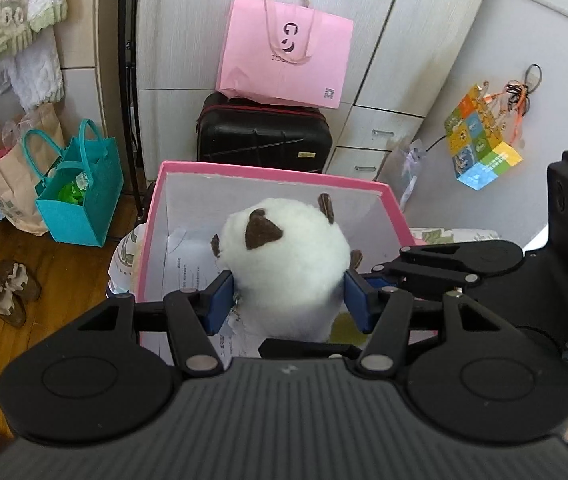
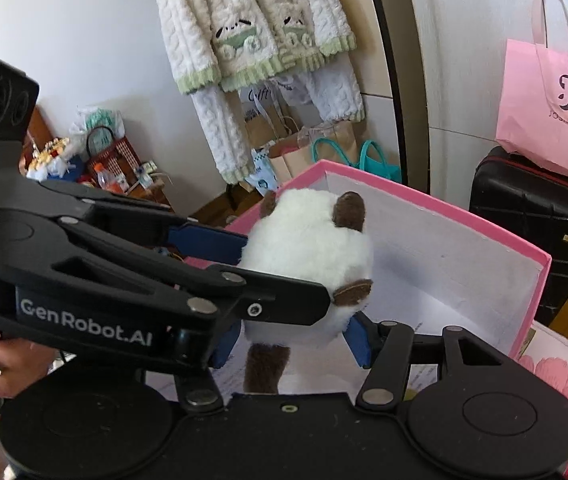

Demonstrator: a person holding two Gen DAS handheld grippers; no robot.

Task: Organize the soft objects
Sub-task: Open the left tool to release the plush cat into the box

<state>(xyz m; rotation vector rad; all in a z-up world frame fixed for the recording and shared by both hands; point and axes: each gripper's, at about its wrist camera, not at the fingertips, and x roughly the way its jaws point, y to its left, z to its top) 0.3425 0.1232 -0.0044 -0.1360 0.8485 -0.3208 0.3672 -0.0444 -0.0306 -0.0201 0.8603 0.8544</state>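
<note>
A: What is the left gripper (image 1: 288, 300) doing?
B: Its blue pads are squeezing the fluffy white plush toy with brown ears (image 1: 284, 256) above the pink-rimmed cardboard box (image 1: 272, 170).
A: And the right gripper (image 2: 294, 338)?
B: It is pinching the toy too, with the left one coming in from nine o'clock.

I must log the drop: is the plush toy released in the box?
No. The plush toy hangs over the pink box, clamped by both grippers.

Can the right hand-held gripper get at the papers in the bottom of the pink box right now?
Probably not: the fluffy white plush toy sits between the right hand-held gripper and the papers, and the left hand-held gripper clamps the toy there.
</note>
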